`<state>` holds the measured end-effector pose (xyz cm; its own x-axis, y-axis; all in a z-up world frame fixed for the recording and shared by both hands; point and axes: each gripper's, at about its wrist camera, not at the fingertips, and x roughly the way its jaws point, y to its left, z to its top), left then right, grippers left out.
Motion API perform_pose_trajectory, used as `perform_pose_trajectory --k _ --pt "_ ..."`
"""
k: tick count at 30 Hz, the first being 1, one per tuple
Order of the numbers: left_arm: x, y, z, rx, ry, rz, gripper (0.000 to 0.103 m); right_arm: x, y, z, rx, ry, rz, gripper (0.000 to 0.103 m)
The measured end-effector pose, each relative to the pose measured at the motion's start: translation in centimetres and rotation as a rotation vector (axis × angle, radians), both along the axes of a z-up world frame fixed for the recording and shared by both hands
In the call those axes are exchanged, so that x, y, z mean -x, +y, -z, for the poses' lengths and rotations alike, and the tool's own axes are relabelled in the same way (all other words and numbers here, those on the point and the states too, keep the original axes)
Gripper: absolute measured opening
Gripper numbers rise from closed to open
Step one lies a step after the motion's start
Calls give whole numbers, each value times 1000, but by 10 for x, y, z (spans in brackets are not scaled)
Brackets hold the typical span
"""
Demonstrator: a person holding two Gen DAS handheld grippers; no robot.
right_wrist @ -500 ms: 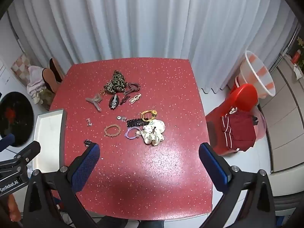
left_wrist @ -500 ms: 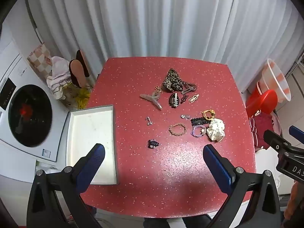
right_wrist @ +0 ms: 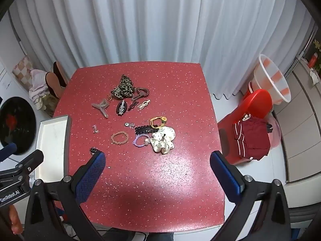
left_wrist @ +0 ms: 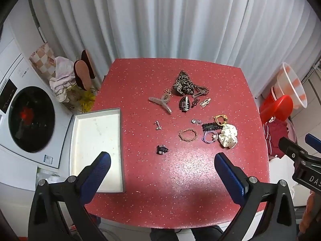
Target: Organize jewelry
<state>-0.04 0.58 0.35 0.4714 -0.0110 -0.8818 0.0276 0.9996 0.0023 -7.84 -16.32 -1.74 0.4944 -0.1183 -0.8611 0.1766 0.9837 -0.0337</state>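
Both grippers, left gripper [left_wrist: 162, 164] and right gripper [right_wrist: 157, 161], gape empty; jewelry pile [left_wrist: 192, 112] lies at twelve o'clock, well apart.

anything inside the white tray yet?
No jewelry shows inside the shallow white rectangular tray, only faint marks on its floor. Its near corner is covered by the left tongs' blue finger, so that part can't be checked.
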Motion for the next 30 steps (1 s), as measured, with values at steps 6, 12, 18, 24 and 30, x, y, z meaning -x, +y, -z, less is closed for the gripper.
perform_pose_trajectory --k 6,12,18,24,30 --pt "1 0 0 1 1 0 103 0 0 -1 -5 1 -2 103" --pt "0 2 -2 0 0 -1 103 1 3 -1 -7 4 -2 103" --pt "-2 3 0 -1 1 0 103 0 3 -1 -11 9 -2 103" --pt "-2 4 1 -2 0 -6 103 -1 3 0 -14 10 -3 103" --pt "-3 4 0 -2 0 -5 103 -3 2 0 -15 11 -3 103"
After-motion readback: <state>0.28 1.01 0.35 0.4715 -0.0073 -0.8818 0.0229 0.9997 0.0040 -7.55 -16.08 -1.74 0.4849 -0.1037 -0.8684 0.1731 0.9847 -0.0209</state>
